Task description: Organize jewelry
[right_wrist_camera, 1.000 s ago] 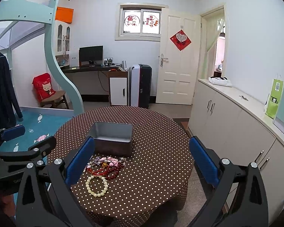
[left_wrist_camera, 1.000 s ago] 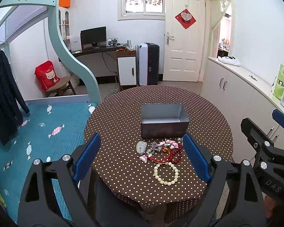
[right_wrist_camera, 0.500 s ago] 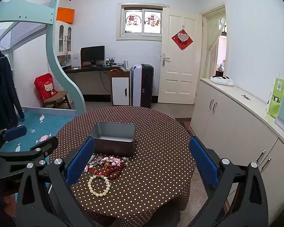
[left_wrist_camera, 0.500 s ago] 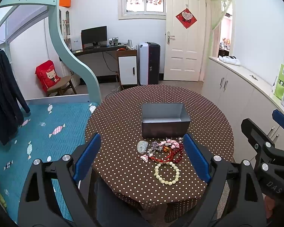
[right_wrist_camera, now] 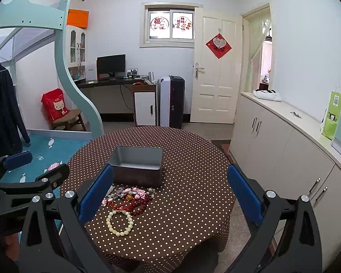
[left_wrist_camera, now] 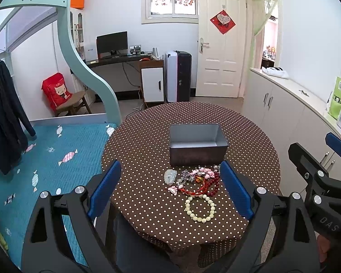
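A pile of jewelry point(left_wrist_camera: 194, 179) lies on a round brown polka-dot table point(left_wrist_camera: 147, 150), just in front of an empty grey metal box point(left_wrist_camera: 197, 144). A cream bead bracelet point(left_wrist_camera: 200, 207) lies nearest me, beside red beads point(left_wrist_camera: 213, 185) and a pale jade pendant point(left_wrist_camera: 170, 176). My left gripper point(left_wrist_camera: 170, 191) is open and empty, held above the table's near edge. My right gripper point(right_wrist_camera: 170, 195) is open and empty, to the right of the pile point(right_wrist_camera: 130, 199), the bracelet point(right_wrist_camera: 120, 223) and the box point(right_wrist_camera: 137, 168).
White cabinets point(right_wrist_camera: 284, 150) run along the right wall. A bed with a teal cover point(left_wrist_camera: 45, 159) and a curved teal frame point(left_wrist_camera: 88, 77) stands at the left. A desk, suitcase and door stand at the back.
Both grippers have drifted slightly; the table and jewelry sit a little lower and closer in the views. Nothing was taken hold of.
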Demonstrator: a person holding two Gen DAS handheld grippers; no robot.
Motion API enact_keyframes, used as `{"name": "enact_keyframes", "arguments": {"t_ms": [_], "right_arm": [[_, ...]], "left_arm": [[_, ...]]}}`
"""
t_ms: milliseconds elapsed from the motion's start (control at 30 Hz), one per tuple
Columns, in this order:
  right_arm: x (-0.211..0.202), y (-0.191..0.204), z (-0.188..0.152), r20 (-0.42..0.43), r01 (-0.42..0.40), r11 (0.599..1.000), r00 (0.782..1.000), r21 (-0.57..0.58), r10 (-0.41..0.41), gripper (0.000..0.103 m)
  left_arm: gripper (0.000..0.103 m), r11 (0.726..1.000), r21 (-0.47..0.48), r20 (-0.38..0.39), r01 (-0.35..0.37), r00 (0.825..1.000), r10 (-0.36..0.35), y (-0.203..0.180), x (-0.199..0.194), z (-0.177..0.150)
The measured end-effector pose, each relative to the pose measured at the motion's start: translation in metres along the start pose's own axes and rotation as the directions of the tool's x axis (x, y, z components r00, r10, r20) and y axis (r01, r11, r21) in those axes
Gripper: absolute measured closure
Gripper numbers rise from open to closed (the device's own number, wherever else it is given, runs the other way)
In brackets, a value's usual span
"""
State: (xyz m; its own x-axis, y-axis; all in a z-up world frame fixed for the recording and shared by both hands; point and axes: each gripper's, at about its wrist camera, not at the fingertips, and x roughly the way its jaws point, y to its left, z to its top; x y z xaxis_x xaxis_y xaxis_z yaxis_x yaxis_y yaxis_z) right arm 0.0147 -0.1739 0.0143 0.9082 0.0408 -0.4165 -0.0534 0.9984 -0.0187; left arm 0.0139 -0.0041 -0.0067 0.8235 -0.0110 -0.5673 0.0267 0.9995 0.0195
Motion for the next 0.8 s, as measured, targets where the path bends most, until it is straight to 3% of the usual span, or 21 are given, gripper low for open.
{"name": "enact_keyframes", "arguments": {"t_ms": [800], "right_arm": [[0.009,0.003,-0.002,-0.032,0.004,1.0,0.999,-0.009,-0.005,0.007]], "left_arm": [[0.015,1.0,-0.002,-0.049,0.012,0.999,-0.012,0.002,0.013,-0.003]]}}
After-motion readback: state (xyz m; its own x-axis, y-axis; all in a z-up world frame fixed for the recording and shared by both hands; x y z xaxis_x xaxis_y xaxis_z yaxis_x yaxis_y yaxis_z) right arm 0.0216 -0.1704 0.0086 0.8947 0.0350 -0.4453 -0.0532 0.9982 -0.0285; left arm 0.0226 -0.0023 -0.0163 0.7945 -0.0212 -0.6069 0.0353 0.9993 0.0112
